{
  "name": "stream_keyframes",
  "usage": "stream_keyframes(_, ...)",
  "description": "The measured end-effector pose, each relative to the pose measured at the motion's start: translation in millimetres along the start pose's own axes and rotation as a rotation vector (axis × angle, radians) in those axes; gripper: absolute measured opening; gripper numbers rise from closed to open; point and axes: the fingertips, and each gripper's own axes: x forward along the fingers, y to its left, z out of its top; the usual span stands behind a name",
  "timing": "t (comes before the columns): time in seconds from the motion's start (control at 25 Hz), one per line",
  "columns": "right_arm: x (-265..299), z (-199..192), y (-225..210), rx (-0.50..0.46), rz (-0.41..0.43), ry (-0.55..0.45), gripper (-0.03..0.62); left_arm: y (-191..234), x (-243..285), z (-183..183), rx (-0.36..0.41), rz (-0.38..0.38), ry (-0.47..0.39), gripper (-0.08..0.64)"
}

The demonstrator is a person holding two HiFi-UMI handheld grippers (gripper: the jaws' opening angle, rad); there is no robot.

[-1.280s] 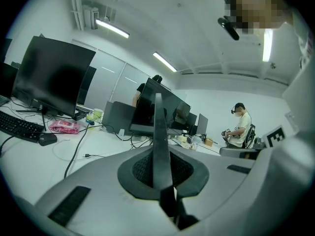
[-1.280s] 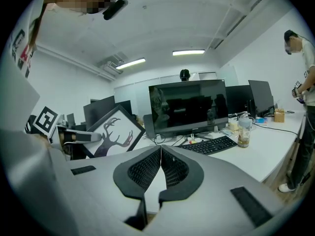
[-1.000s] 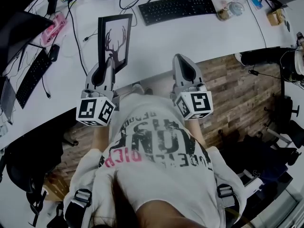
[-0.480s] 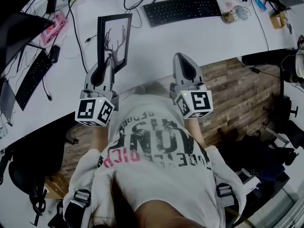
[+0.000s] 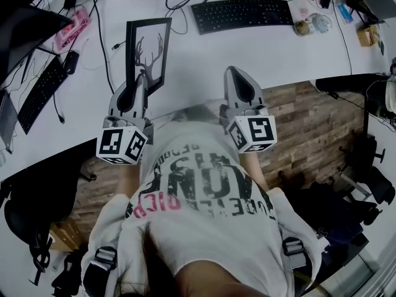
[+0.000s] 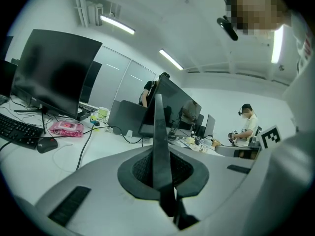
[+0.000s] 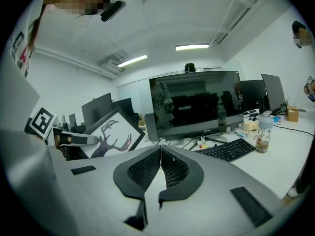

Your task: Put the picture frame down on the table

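Plainly, the left gripper (image 5: 140, 80) is clamped on the picture frame (image 5: 148, 49): in the left gripper view the frame's thin black edge stands upright between the two pads (image 6: 139, 170), which press on it from either side. The frame, black-rimmed with a dark antler print on white, is held left of the long black keyboard (image 5: 241, 12) and nearer to the person than it, above the white table (image 5: 204, 57). It leans rather than lies flat, and whether its lower edge touches the tabletop cannot be told (the gripper's body covers that end in the head view). The right gripper (image 7: 161, 150) has its jaws pressed together with nothing between them. It hovers on the near side of the keyboard, roughly level with its left half, over the table's front edge. Beyond the keyboard, in the right gripper view, stands a wide dark monitor (image 7: 197, 104), and just right of the keyboard a clear bottle (image 7: 262, 132). Far left of the keyboard lies a pink case (image 5: 73, 28) among black cables, and nearer than that, at the table's left side, is a second keyboard (image 5: 38, 96), set at a slant.
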Motion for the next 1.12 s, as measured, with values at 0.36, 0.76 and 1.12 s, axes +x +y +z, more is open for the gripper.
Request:
stream_keyframes(0.36, 15, 19, -20, -0.032, 0.069, -0.006, 0.002, -4, 0, 3, -0.061, 0.113, -0.047, 0.009)
stream_keyframes(0.76, 39, 16, -22, -0.034, 0.122, 0.015, 0.002, 5, 2, -10, -0.112, 0.189, -0.021, 0.009)
stream_keyframes(1.12, 45, 8, -22, -0.023, 0.137, 0.046, 0.002, 6, 5, -21, -0.138, 0.198, 0.006, 0.009)
